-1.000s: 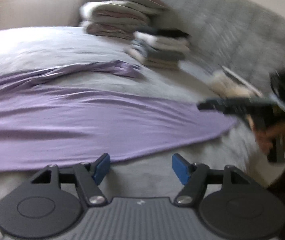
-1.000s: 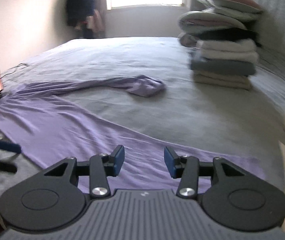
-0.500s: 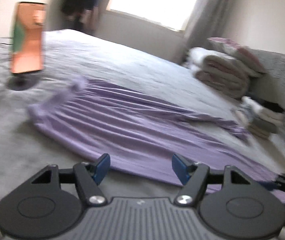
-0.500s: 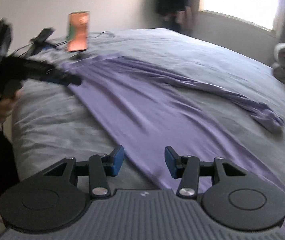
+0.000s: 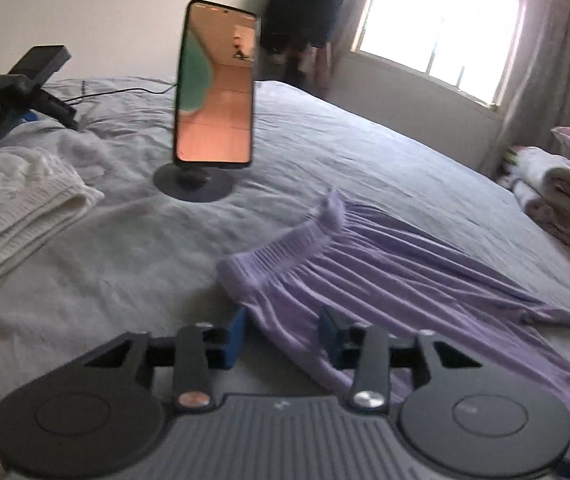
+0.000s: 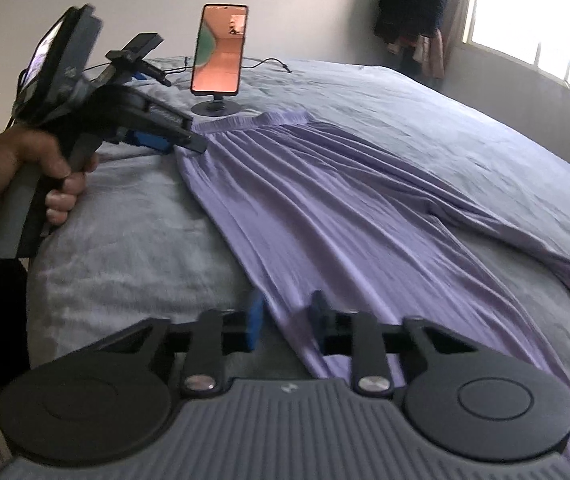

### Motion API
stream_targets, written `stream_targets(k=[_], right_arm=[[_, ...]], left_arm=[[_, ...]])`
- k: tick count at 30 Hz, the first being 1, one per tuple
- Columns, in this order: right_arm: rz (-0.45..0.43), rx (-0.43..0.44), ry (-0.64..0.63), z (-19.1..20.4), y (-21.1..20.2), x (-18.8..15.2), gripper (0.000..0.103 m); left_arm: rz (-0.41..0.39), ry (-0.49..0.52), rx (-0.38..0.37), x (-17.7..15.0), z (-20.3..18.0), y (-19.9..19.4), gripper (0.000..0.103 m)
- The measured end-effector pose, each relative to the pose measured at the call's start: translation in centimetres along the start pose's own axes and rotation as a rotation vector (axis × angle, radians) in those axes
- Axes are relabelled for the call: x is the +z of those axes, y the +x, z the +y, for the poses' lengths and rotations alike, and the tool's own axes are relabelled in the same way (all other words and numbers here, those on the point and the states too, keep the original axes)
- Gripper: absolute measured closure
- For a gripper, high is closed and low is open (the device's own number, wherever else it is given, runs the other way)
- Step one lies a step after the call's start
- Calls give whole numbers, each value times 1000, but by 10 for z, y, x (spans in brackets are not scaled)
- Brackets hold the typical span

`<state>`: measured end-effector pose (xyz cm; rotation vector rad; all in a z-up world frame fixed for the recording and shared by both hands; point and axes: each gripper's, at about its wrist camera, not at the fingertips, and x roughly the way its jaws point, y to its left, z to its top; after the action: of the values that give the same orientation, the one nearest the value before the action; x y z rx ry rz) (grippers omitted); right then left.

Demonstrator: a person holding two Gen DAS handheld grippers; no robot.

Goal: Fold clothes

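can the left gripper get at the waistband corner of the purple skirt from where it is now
Probably yes. The left gripper is open and sits right at the near end of the purple skirt's waistband, with bare bedsheet around it and nothing lying between them.

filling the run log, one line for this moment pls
phase: pre-grasp | left tool: open at purple skirt waistband | right tool: open at skirt side edge | nothing held

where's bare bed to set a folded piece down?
Free: the wide stretch of bed between the purple skirt and the window wall, and the patch between the white towel and the skirt's waistband. Crowded: around the phone stand and the folded stack.
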<state>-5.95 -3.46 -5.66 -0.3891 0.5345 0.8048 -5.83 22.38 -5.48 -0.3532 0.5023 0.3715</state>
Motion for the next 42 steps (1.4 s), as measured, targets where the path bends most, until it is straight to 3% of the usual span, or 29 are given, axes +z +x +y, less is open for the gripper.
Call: stream_targets(k=[1,3,12,17,20,22,23,25,34,42], right_arm=[[2,-1,-9,2,2,2,102],[6,-2,-22,4,4,5,101],[-10,110,2,12,-20,14,101],[46,114,-13,22,-5,6,99],[32,91,-32,24,-11,1,87],[25,72,-39,24,-17,-1,71],[22,63,-43,24,-20,-3,68],[20,48,-42,21,-26,-7,66],[36,-19,43,-12,-72,-50,66],[128,-32,118,-43,-104,-70,66]], left_arm=[[-1,-1,9,1,2,1,91],[-2,-4,26,3,5,2,101],[-67,14,90,9,16,-16,102],[-1,55,122,0,15,-4,101],[-10,77,125,-1,12,-7,98],[-17,77,122,-1,12,-10,83],[-21,73,121,-1,11,-12,78],[-31,64,117,-1,11,-16,68],[-55,93,80,-4,-7,-30,60],[-35,122,25,-7,-31,-32,52]])
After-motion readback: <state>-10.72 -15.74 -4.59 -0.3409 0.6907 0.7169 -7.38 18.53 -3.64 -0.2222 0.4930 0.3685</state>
